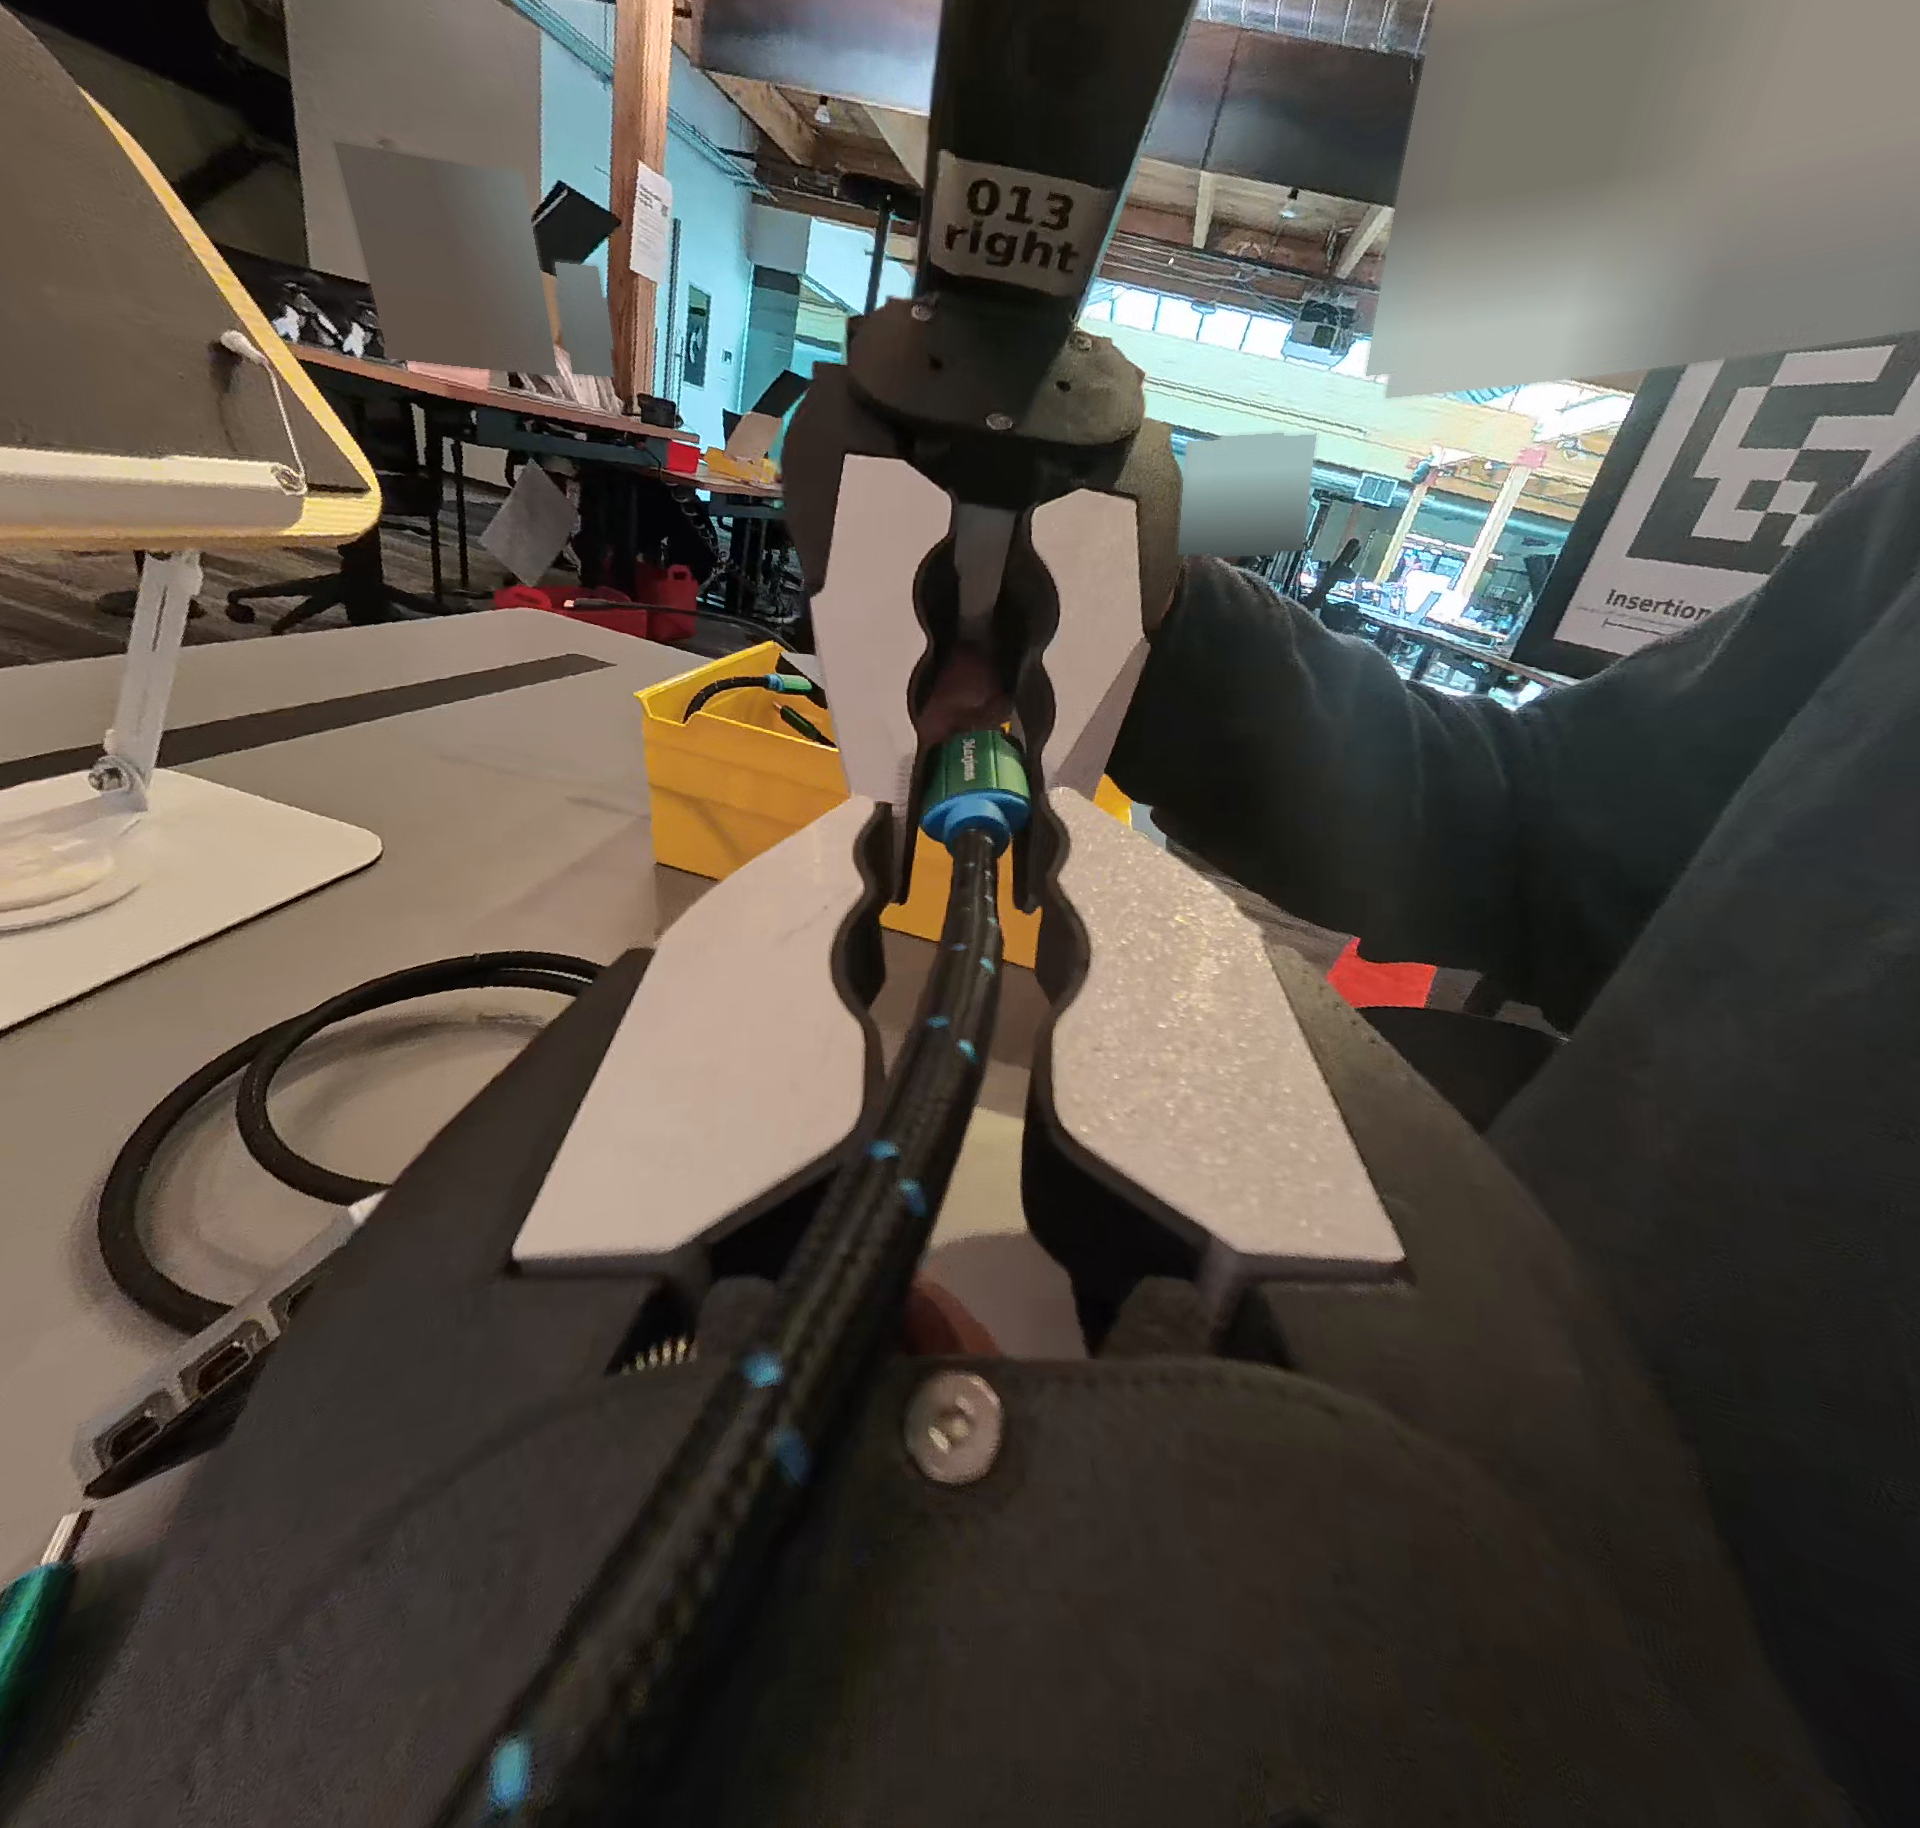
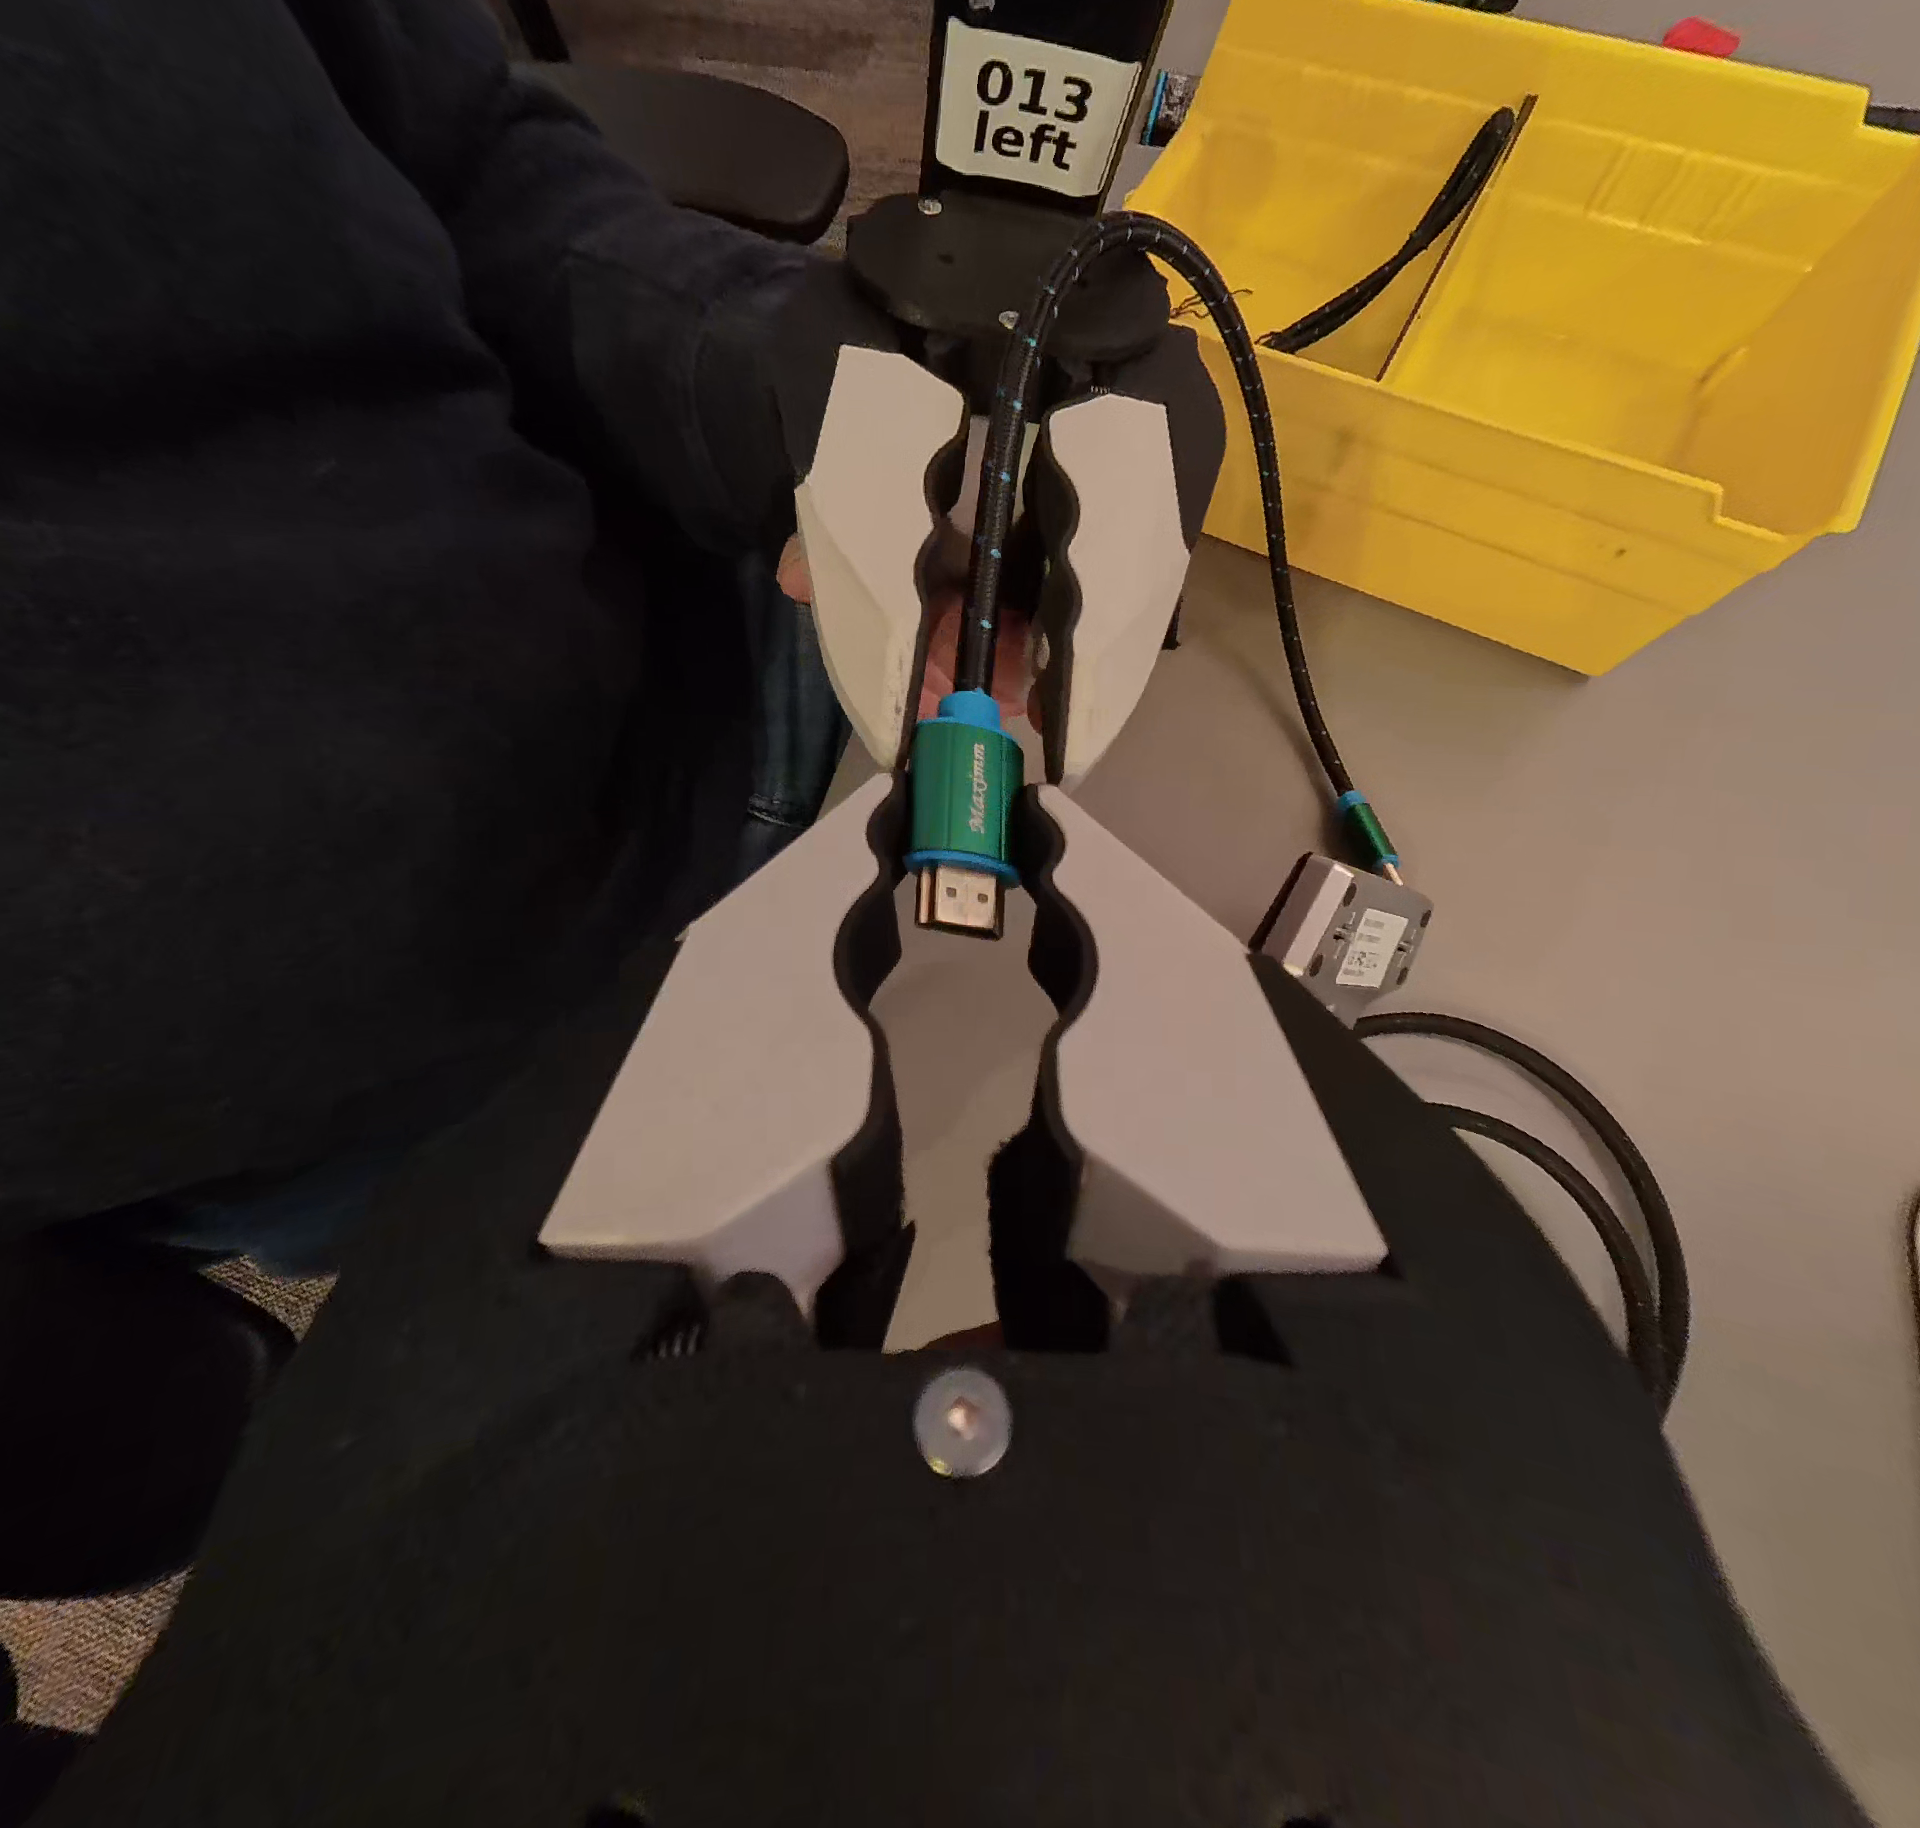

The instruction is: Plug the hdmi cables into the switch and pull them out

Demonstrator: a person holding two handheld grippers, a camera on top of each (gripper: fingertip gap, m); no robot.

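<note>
Plug (image 2: 961,810) betw both grippers' tips, right fingers (image 2: 790,1009) pinching it.

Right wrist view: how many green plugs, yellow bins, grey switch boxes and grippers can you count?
Green plugs: 2
Yellow bin: 1
Grey switch box: 1
Grippers: 2, the right gripper and the left gripper
Total: 6
</note>
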